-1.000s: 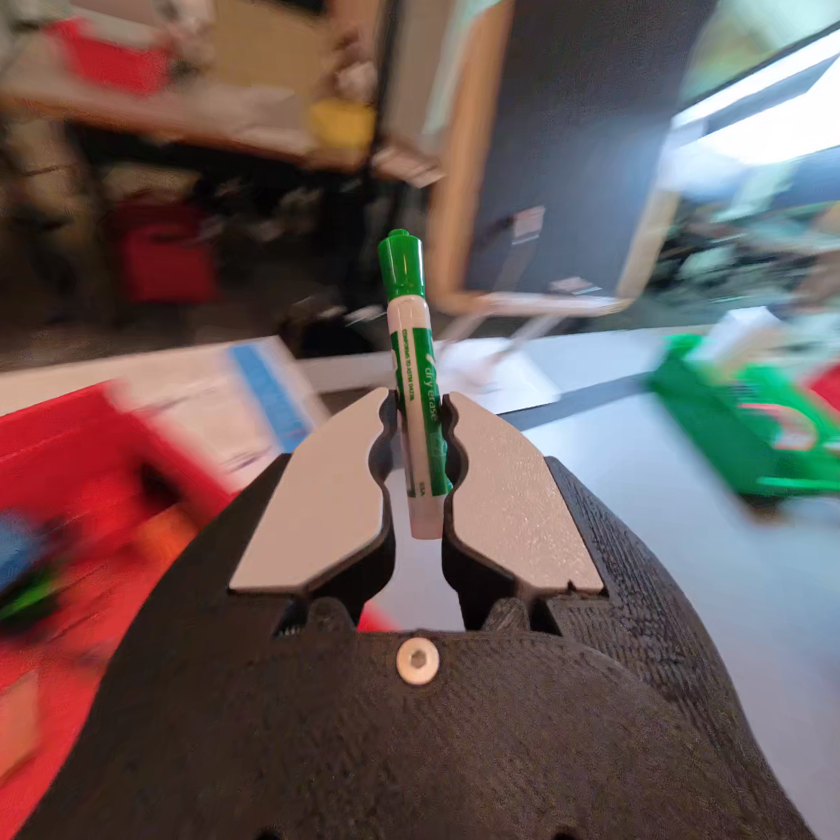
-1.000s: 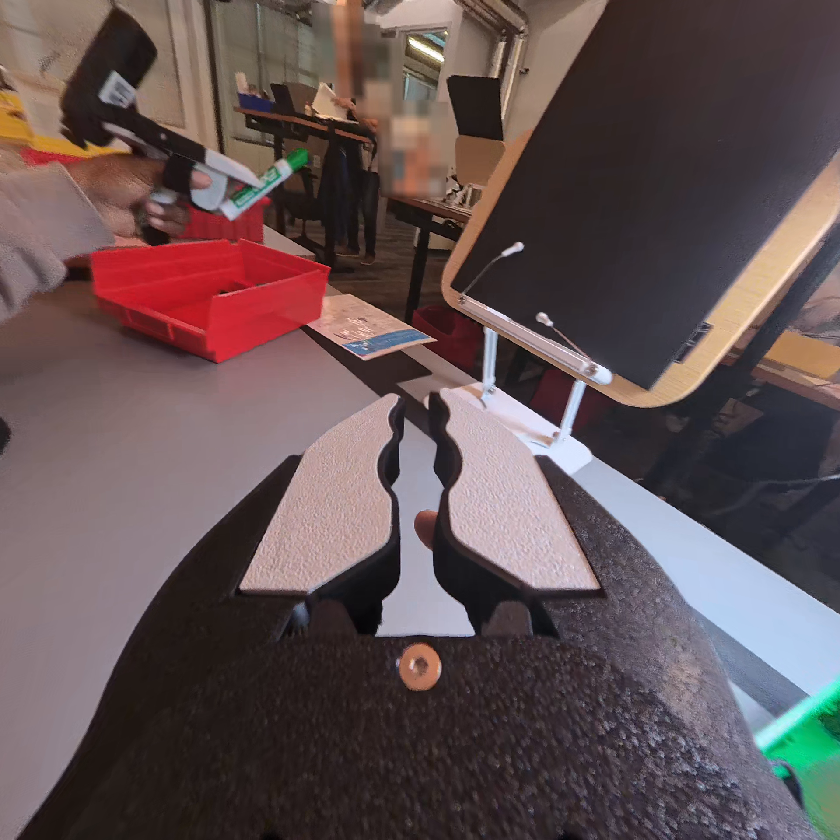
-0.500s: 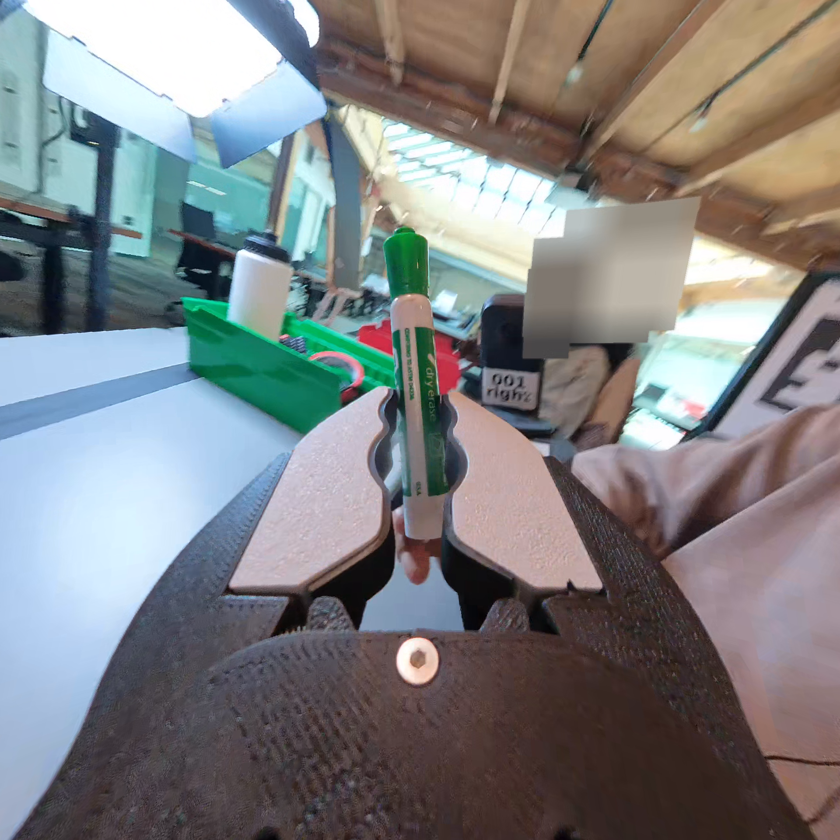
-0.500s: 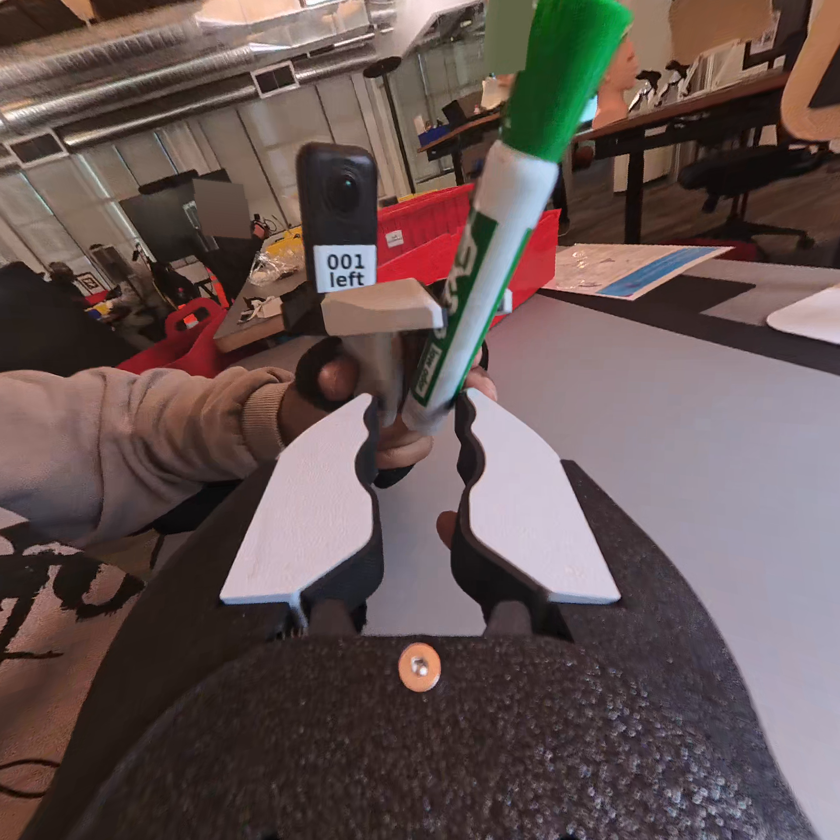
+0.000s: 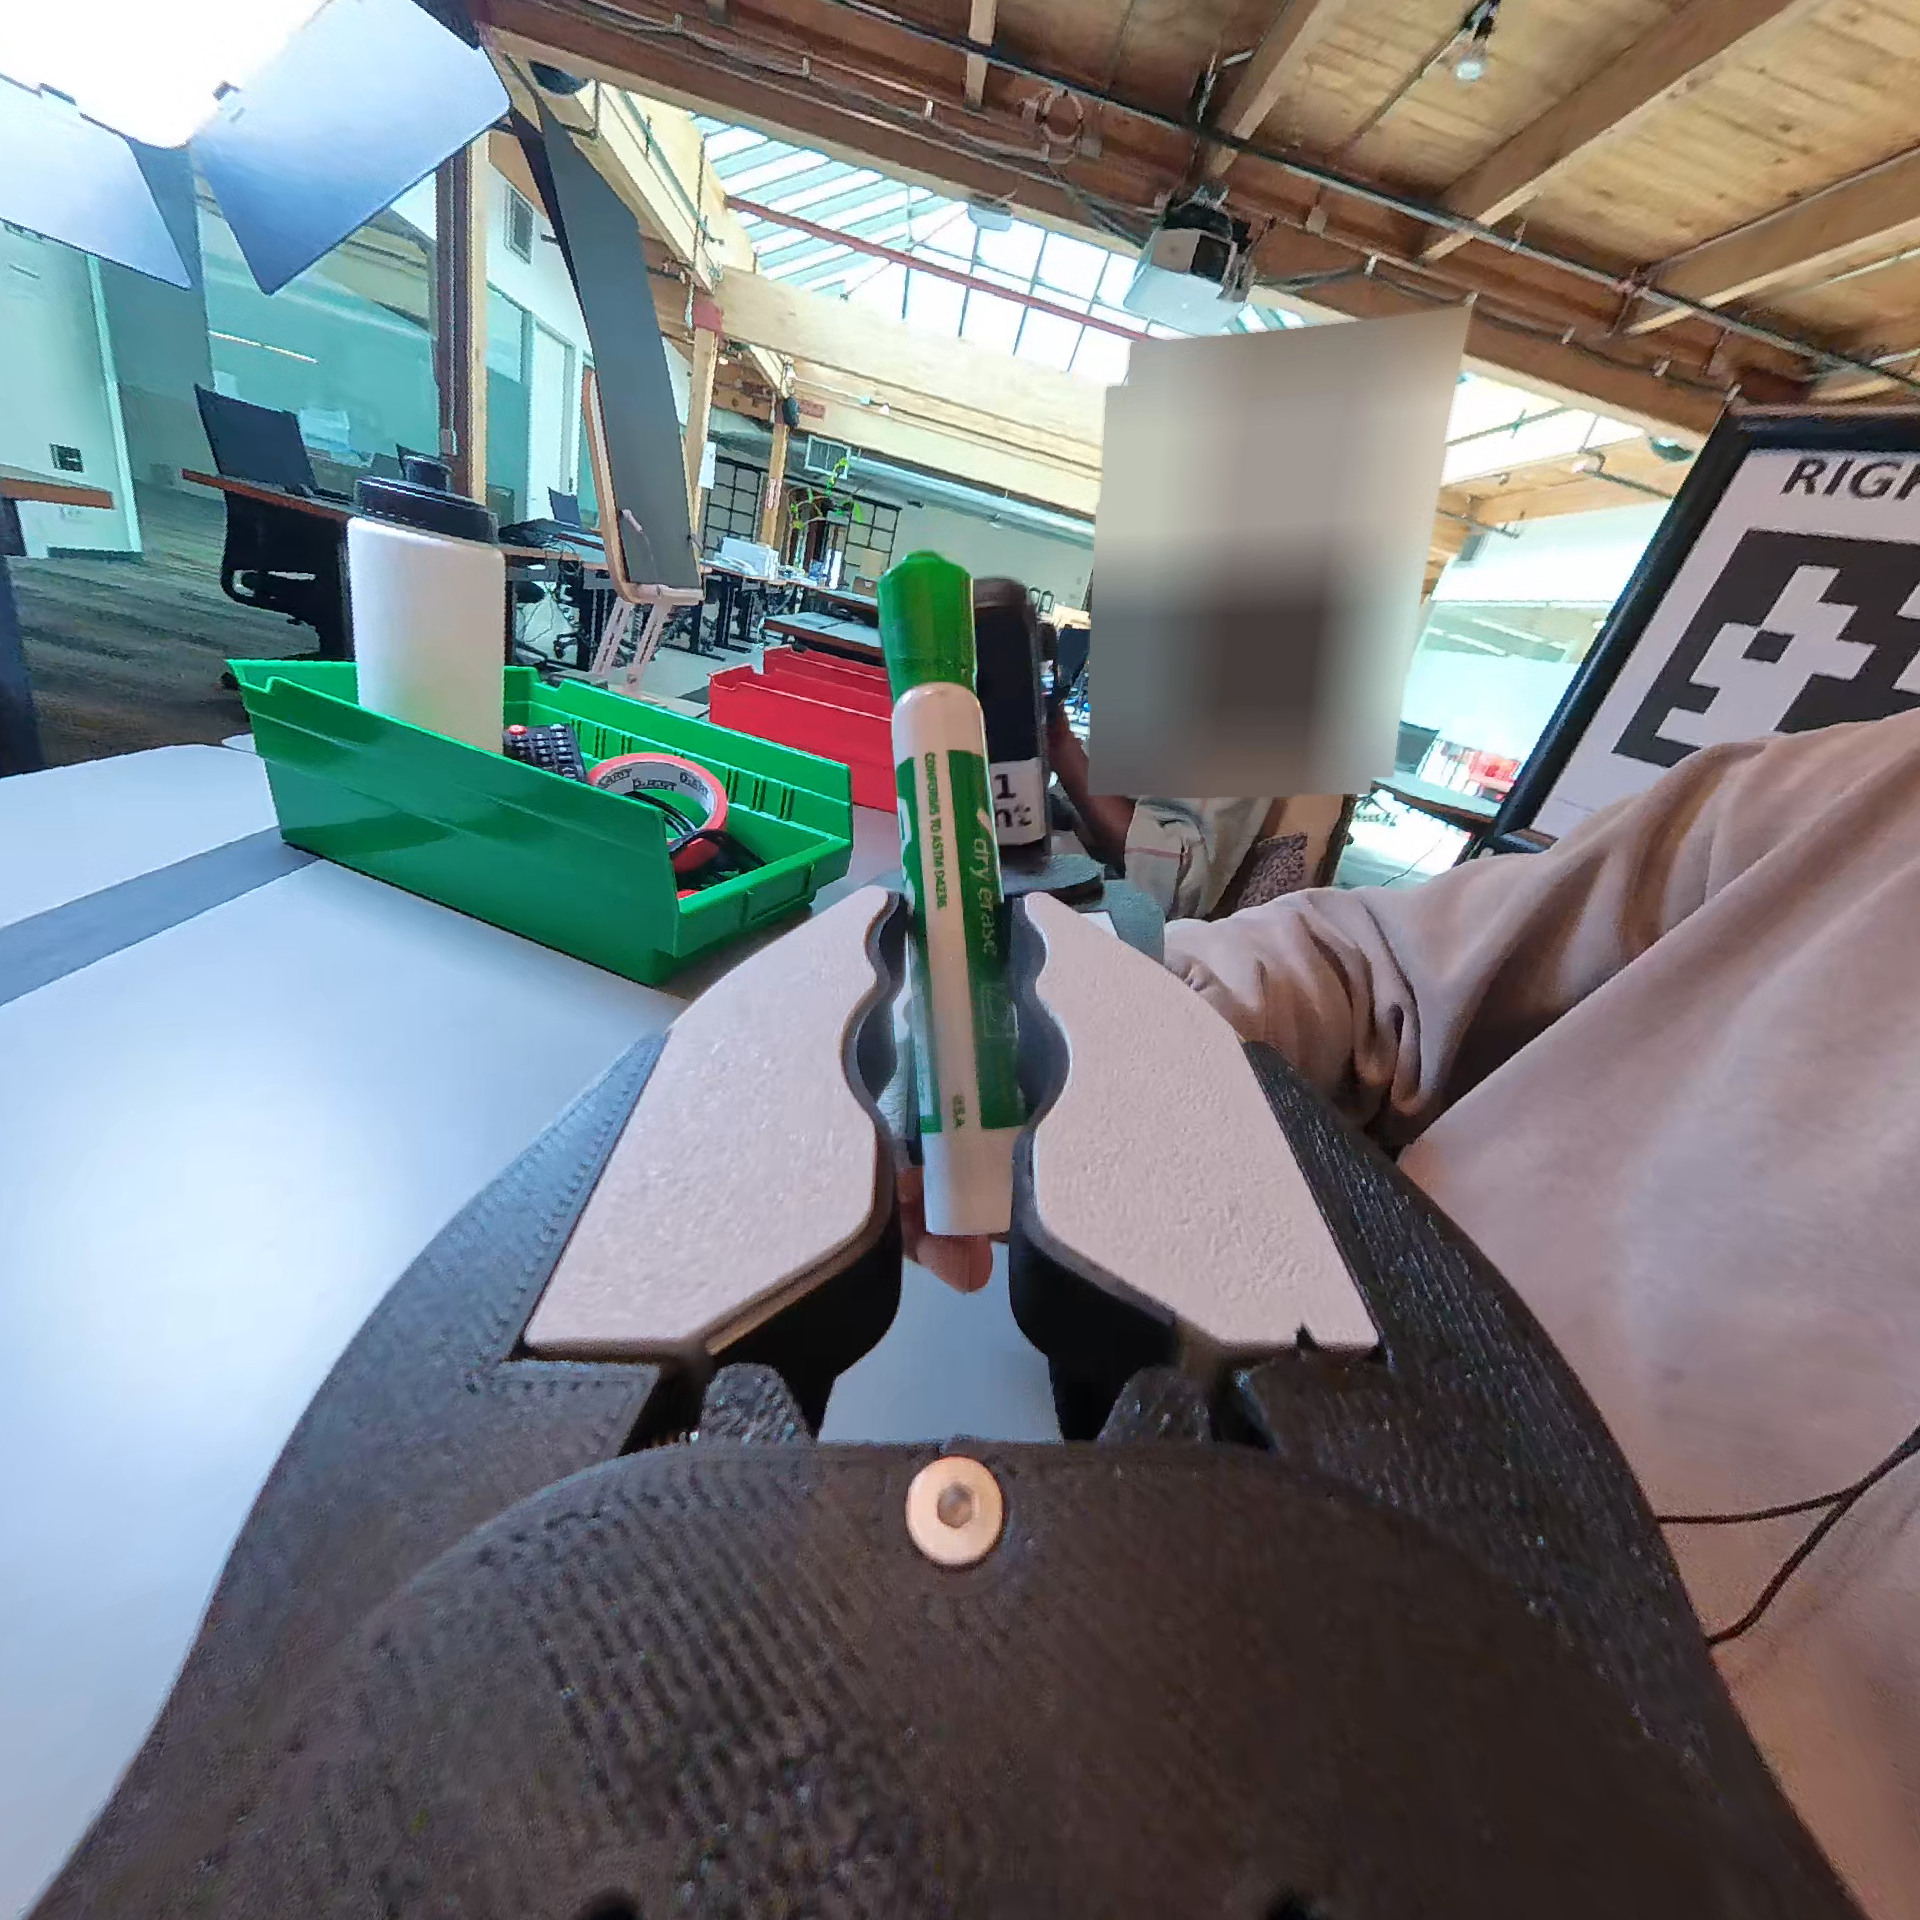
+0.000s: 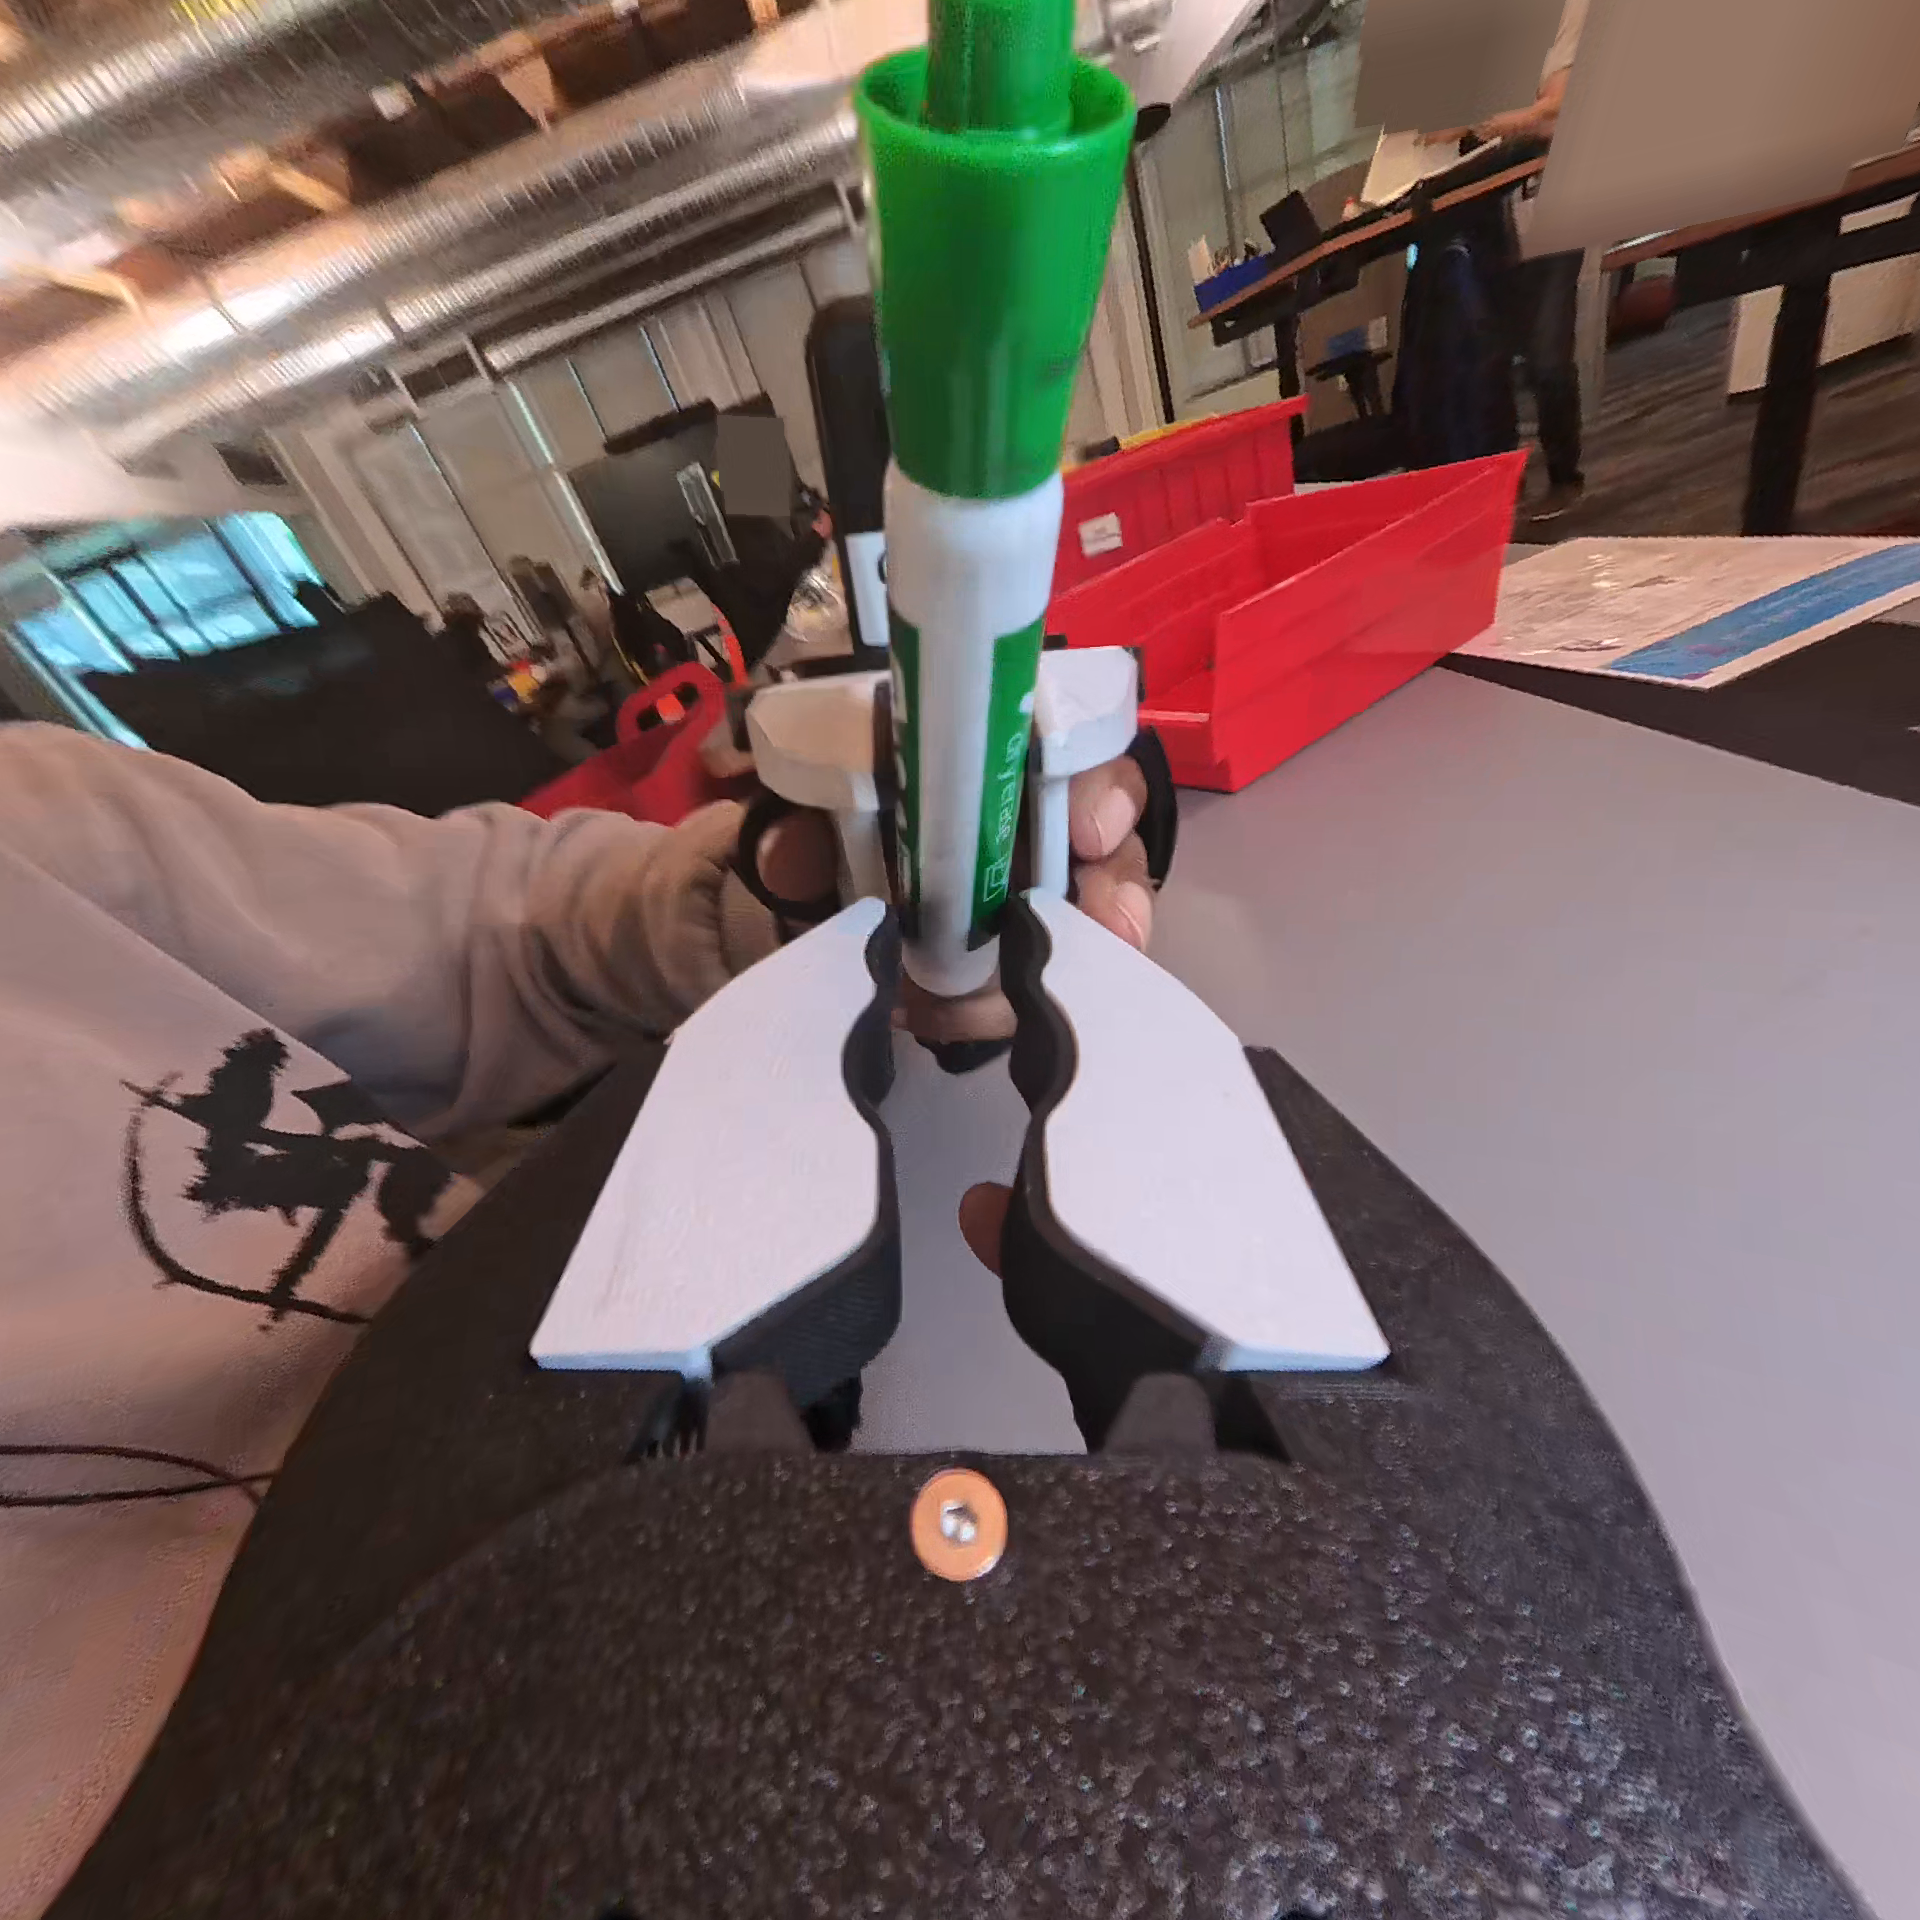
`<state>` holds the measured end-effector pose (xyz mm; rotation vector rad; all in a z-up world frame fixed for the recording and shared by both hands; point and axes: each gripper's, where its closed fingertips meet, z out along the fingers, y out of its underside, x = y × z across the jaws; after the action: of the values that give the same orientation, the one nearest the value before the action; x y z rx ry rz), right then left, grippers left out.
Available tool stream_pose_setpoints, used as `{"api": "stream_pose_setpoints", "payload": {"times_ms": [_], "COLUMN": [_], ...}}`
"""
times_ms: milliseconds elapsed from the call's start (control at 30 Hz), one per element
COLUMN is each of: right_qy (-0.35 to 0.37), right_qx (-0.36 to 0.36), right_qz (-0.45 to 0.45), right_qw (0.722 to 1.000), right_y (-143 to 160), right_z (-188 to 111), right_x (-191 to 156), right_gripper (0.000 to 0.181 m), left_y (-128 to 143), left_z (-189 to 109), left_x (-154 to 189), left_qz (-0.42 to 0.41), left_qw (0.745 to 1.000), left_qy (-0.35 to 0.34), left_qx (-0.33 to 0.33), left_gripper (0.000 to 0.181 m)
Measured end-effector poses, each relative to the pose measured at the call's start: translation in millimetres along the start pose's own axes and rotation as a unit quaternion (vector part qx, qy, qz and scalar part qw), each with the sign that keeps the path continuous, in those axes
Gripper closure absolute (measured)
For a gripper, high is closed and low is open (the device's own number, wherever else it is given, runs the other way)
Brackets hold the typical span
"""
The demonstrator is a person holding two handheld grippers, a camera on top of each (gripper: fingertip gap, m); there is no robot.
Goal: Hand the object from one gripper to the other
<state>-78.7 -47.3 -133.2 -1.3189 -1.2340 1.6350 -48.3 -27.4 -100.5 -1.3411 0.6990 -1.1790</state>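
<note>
The left gripper [image 5: 956,1039] has its jaws clamped on the marker [image 5: 951,935], held upright above the surface [image 5: 260,1091]. The right gripper [image 6: 951,966] has its jaws parted around the marker's white end. Best to close the right firmly before the left lets go.

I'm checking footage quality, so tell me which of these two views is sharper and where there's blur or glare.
Left wrist view: sharp on the green marker and the left gripper; a bright light panel blows out the top left corner. Right wrist view: the marker's cap looms large and distorted, and the ceiling at upper left is smeared by motion blur.
</note>
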Motion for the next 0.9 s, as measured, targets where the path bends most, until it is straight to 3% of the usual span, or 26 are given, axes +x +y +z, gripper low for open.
{"api": "stream_pose_setpoints", "payload": {"times_ms": [67,133,200,267,367,433,467,600,667,800,900], "right_qy": [0.051,0.149,0.248,0.295,0.325,0.337,0.331,0.305,0.291,0.273,0.276], "right_qx": [-0.027,-0.064,-0.099,-0.115,-0.114,-0.119,-0.122,-0.132,-0.138,-0.142,-0.144], "right_qz": [-0.065,-0.197,-0.357,-0.485,-0.604,-0.696,-0.724,-0.773,-0.784,-0.789,-0.794], "right_qw": [0.996,0.967,0.895,0.815,0.718,0.623,0.593,0.540,0.531,0.532,0.522], "right_y": [-1,-6,-17,-27,-38,-43,-41,-28,-22,-11,-12], "right_z": [-5,-18,-36,-49,-59,-62,-61,-53,-47,-36,-35], "right_x": [11,34,54,60,57,53,52,49,46,42,40], "right_gripper": [0.163,0.163,0.163,0.163,0.163,0.163,0.163,0.163,0.162,0.163,0.163], "left_y": [-4,-5,-7,-11,-12,-4,-2,32,41,49,47], "left_z": [-5,-11,-17,-22,-27,-26,-25,-10,-2,5,6], "left_x": [-5,-16,-23,-25,-30,-34,-31,-15,-5,6,3], "left_qz": [0.007,-0.005,-0.052,-0.142,-0.262,-0.328,-0.358,-0.397,-0.401,-0.378,-0.399], "left_qw": [1.000,0.999,0.998,0.990,0.963,0.942,0.929,0.910,0.905,0.912,0.904], "left_qy": [-0.015,-0.042,-0.035,0.003,0.051,0.066,0.088,0.105,0.116,0.123,0.121], "left_qx": [-0.002,-0.013,-0.011,0.007,0.032,0.027,0.026,-0.061,-0.083,-0.106,-0.090], "left_gripper": [0.163,0.162,0.160,0.157,0.153,0.153,0.152,0.146,0.146,0.174,0.157]}}
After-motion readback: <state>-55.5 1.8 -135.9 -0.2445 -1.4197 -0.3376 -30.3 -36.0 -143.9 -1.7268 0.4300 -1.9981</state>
